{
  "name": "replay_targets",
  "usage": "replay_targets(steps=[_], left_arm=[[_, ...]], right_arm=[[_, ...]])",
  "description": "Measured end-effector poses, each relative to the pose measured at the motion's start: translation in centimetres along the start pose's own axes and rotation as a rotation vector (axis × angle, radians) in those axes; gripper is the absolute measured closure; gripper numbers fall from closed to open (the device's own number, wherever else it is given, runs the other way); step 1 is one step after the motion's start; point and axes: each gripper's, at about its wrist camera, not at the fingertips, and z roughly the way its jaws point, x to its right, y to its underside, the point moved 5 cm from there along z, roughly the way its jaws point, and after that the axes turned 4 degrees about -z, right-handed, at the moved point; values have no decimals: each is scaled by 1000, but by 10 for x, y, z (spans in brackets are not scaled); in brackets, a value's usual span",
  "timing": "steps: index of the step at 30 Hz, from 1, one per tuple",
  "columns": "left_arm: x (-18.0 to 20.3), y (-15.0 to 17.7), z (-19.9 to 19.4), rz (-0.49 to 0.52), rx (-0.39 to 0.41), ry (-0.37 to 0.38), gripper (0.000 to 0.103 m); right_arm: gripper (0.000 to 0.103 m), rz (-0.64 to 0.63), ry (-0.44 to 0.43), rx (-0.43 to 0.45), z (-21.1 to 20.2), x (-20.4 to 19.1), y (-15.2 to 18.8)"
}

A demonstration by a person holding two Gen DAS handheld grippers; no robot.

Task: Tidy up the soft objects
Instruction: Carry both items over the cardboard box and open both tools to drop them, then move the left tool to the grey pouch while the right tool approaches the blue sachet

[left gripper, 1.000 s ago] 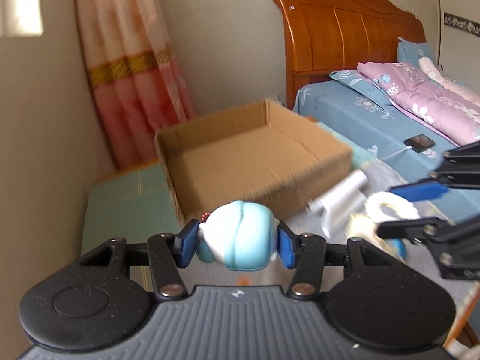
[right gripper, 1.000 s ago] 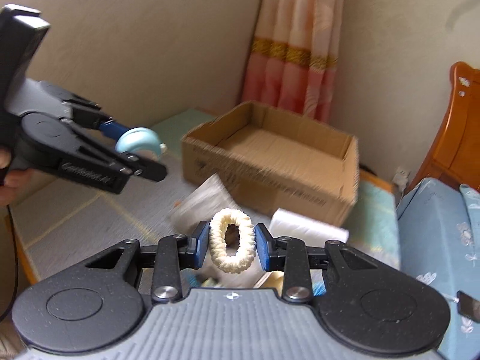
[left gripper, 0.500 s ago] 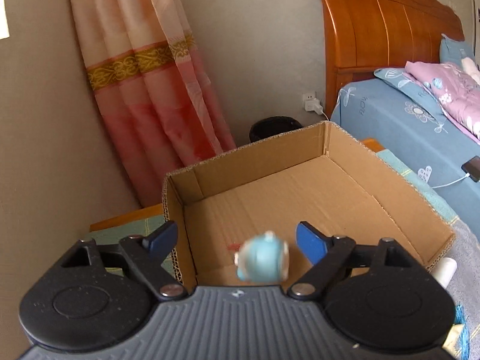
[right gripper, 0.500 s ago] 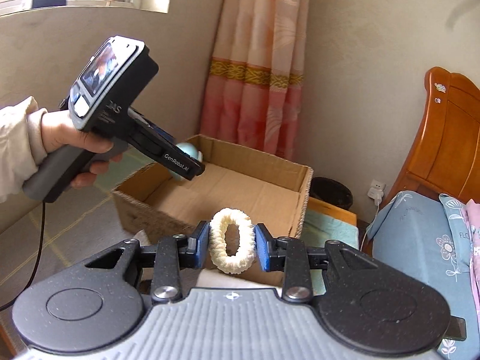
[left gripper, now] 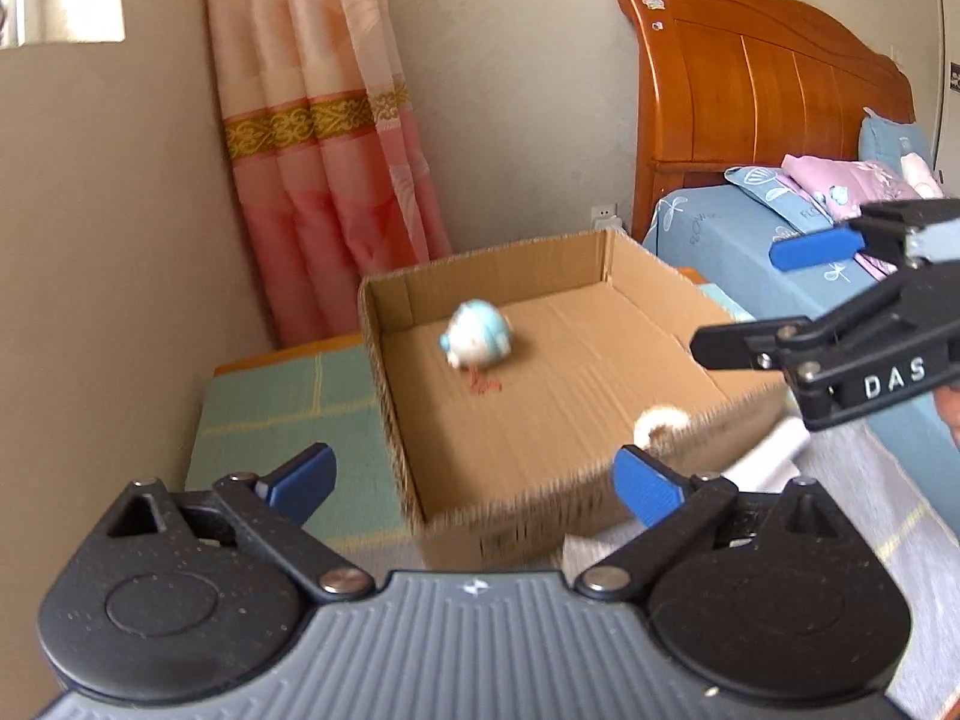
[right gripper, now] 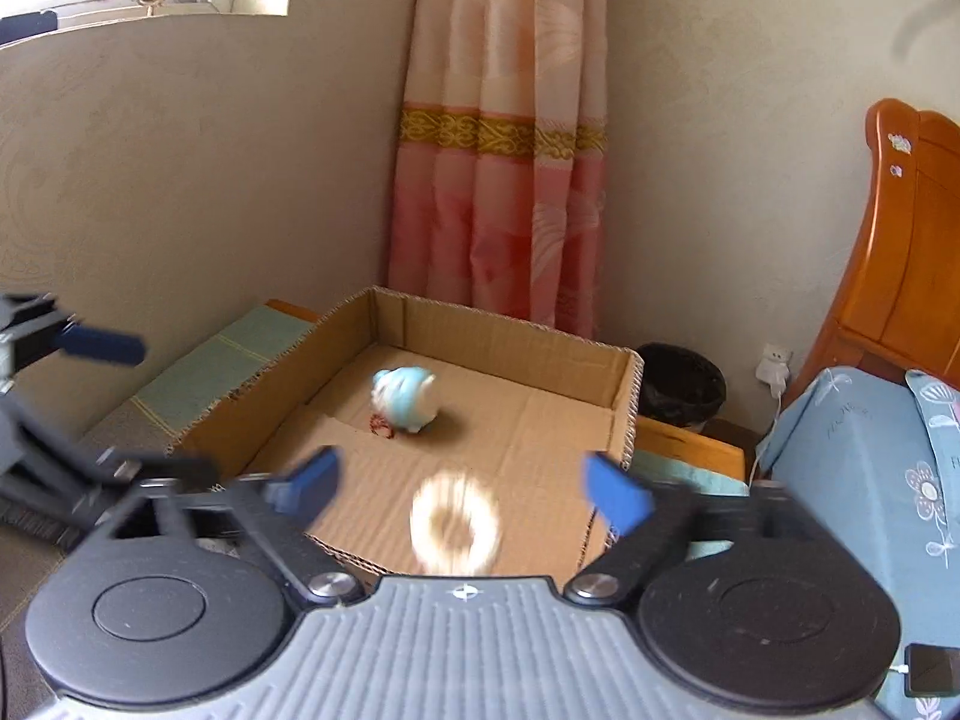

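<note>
Both tools hang over an open cardboard box (right gripper: 516,420) set on a bench (left gripper: 270,414) in a bedroom corner. The left tool (left gripper: 474,480) has its jaws still spreading, with nothing between the blue pads. A blue-and-white plush toy (left gripper: 477,339) lies on the box floor toward 11 o'clock in the left wrist view, blurred, with a small red mark just below it. The right tool (right gripper: 459,489) is likewise opening; between its parted pads, touching neither, a cream fuzzy ring (right gripper: 455,521) shows as a blur over the near part of the box floor at 6 o'clock. From the left wrist view the same ring appears at the box's near right wall, at about 4 o'clock. The right tool enters that view from 3 o'clock, its black frame marked "DAS". A pink curtain (right gripper: 498,180) hangs at 12 o'clock behind the box; a black bin (right gripper: 681,387) stands at 2 o'clock beside a wooden headboard (left gripper: 762,96) and a bed with blue sheets (left gripper: 732,246).
</note>
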Motion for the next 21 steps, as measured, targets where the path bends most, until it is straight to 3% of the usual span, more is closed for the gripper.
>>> replay_targets(steps=[5,12,21], left_arm=[[-1,15,-15,-11,3,-26,4],[-1,36,-31,-66,6,-6,4],[-4,64,-41,-92,-11,-12,4]], right_arm=[[0,-18,19,-25,-9,-16,8],[0,49,20,-64,-23,-24,29],[0,92,-3,-120,-49,-42,77]])
